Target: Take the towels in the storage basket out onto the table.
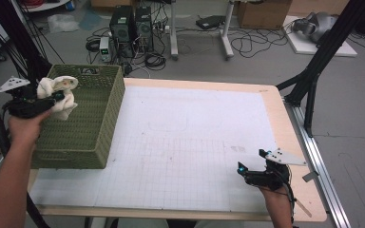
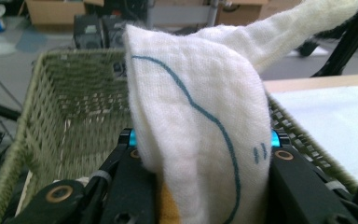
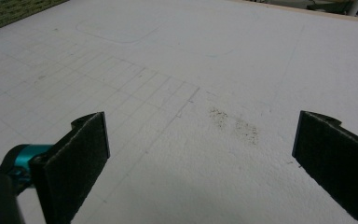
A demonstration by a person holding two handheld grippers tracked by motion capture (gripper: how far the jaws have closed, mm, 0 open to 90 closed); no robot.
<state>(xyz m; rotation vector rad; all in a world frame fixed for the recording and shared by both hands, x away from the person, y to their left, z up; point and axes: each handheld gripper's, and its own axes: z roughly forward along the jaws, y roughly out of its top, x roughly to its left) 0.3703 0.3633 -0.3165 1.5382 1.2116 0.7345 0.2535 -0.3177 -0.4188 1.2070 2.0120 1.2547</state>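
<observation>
Above basket [image 1: 83, 137] left rim: left hand-held gripper [image 1: 57, 97] clenched on cloth [image 1: 57, 95]; right hand-held gripper [image 1: 247, 172] released, well apart on tabletop [image 1: 195, 137].

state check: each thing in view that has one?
left gripper: shut on the white cloth, raised over the basket
white cloth: bunched, held between the jaws, off the table
green basket: upright on the table's left edge
right gripper: open, nothing between the jaws, low over the white mat
</observation>
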